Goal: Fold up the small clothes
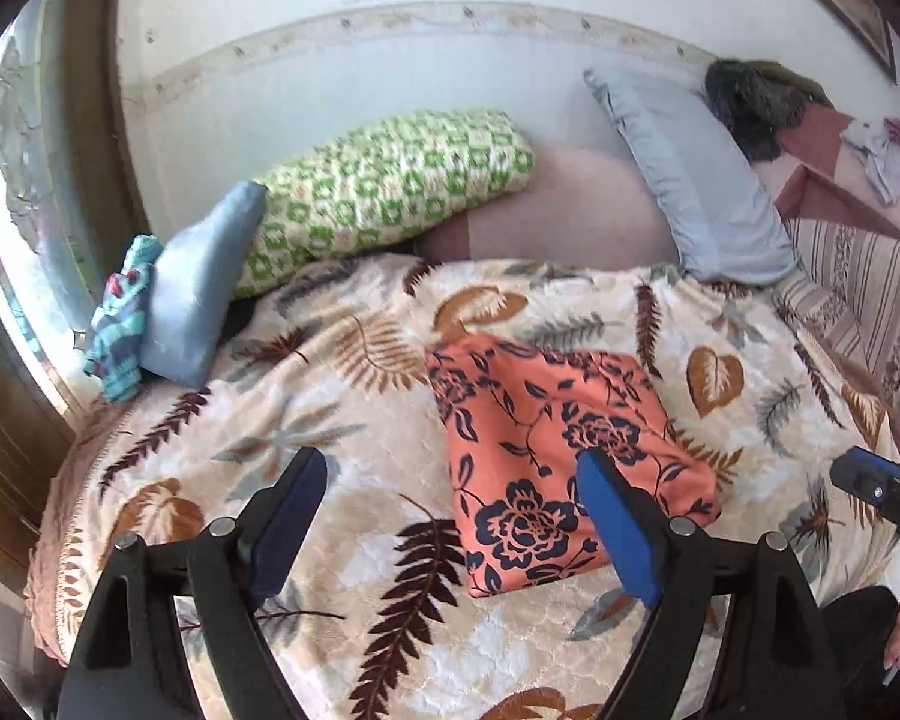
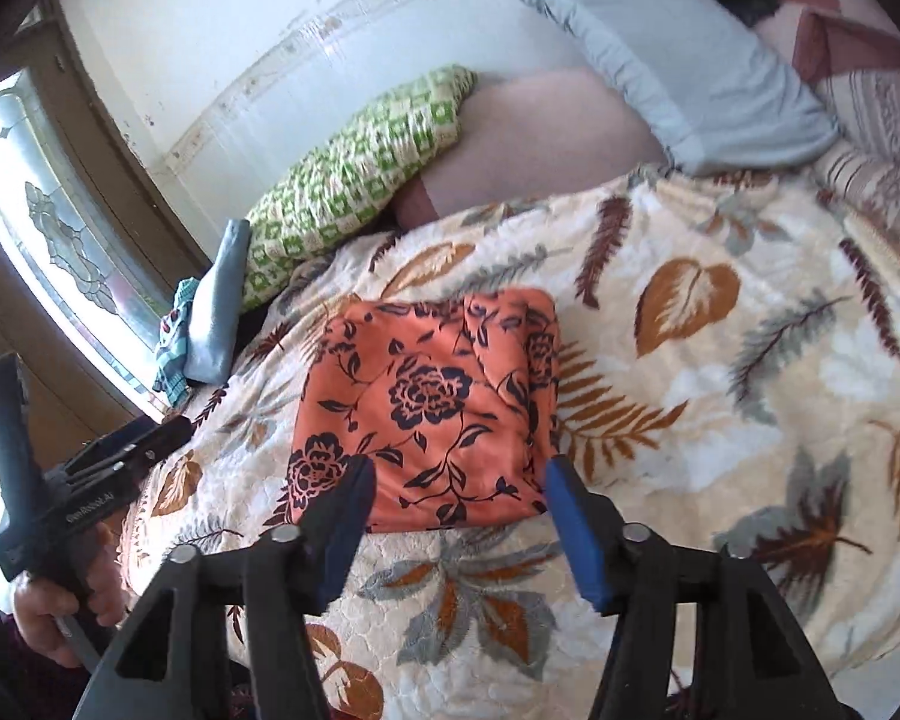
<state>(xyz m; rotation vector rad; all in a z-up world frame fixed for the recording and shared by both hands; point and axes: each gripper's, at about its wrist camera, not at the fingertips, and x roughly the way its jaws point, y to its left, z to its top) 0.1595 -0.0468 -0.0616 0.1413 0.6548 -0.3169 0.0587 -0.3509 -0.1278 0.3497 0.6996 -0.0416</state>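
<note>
In the left wrist view, a door with patterned glass [image 1: 24, 192] closes off the room at 9 o'clock, and the bed's near left corner drops away at 8 o'clock. A small striped knit piece [image 1: 120, 330] leans on a blue satin cushion [image 1: 201, 294] at 10 o'clock, hard against the door side. Beside them a green-and-white checked pillow [image 1: 384, 180] lies along the white wall at 11 o'clock, then a pale grey pillow [image 1: 690, 174] at 1 o'clock. A dark furry thing [image 1: 750, 96] past it is too blurred to name.

The leaf-print blanket [image 1: 342, 372] covers the bed, with broad bare stretches left of centre and at 3 o'clock. The folded orange floral cloth [image 1: 546, 450] lies flat on it just right of centre, touching nothing else.

The left gripper [image 1: 450, 510] hangs above the blanket, its fingers [image 1: 294, 510] spread wide with nothing between them; the right-hand finger overlaps the cloth's near edge in the picture, and contact cannot be judged. At 4 o'clock the other tool's tip is cut off by the frame.

In the right wrist view the right gripper [image 2: 456, 516] hovers at the cloth's near edge [image 2: 438, 408], fingers [image 2: 576, 540] moderately apart and empty. At 8 o'clock a hand [image 2: 48, 618] grips the left tool's handle, partly cropped.
</note>
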